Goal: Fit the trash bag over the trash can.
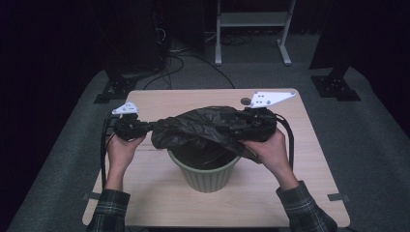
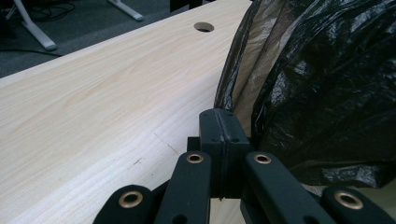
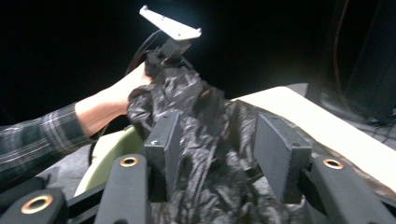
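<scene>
Dark room, pale wood table [image 1: 159,193] at frame centre. On it stands a green bin [image 1: 209,176], a black bag [image 1: 203,126] stretched just above its rim. Left gripper [image 1: 145,127], mid-left, has its jaws pinched together on the bag's edge. Right gripper [image 1: 240,126], mid-right, jaws spread wide, bag bunched between them.

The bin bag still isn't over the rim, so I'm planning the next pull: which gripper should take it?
Probably the left gripper: its jaws are shut on the black bin bag. The right gripper stands open around loose film above the green bin.
</scene>
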A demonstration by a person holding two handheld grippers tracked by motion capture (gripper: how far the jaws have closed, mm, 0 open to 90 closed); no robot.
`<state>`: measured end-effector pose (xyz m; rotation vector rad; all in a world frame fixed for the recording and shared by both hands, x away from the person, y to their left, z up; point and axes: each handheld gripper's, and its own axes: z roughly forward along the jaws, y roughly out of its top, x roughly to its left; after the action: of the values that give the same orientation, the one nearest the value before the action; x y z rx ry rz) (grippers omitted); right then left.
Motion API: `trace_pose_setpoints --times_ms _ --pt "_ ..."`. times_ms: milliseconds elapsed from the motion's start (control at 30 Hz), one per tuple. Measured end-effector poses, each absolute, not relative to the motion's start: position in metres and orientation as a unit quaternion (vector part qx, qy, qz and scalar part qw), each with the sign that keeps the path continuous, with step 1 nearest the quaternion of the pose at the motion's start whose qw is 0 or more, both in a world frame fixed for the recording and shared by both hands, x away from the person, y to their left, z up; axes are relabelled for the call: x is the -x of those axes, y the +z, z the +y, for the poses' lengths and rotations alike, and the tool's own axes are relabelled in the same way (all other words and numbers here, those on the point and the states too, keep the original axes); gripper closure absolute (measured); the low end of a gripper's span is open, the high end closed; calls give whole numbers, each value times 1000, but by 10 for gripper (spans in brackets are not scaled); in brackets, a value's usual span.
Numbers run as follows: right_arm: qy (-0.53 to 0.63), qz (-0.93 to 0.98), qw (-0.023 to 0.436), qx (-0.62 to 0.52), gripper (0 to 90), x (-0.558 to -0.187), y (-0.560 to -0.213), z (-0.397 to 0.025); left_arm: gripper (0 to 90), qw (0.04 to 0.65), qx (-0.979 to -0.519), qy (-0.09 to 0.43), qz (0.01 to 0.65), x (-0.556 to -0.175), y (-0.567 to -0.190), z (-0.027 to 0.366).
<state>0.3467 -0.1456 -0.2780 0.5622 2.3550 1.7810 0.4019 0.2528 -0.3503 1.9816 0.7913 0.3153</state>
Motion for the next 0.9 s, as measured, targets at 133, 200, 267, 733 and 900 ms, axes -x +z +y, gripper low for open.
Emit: trace_pose_setpoints --times_ms 133,200,267,733,900 --pt "585 788 58 -182 636 -344 -283 -142 900 474 -810 129 320 -400 -349 252" --pt "583 794 63 -162 796 -338 -286 -142 900 474 -811 128 318 -398 -349 251" --pt "582 796 64 -156 846 -337 -287 -142 900 474 -811 127 317 -398 -349 251" --pt "579 809 50 -88 897 -276 -313 -139 900 474 -815 116 312 -384 -353 246" --pt "574 815 31 -76 898 -264 -331 -132 900 477 -815 111 308 -382 -354 242"
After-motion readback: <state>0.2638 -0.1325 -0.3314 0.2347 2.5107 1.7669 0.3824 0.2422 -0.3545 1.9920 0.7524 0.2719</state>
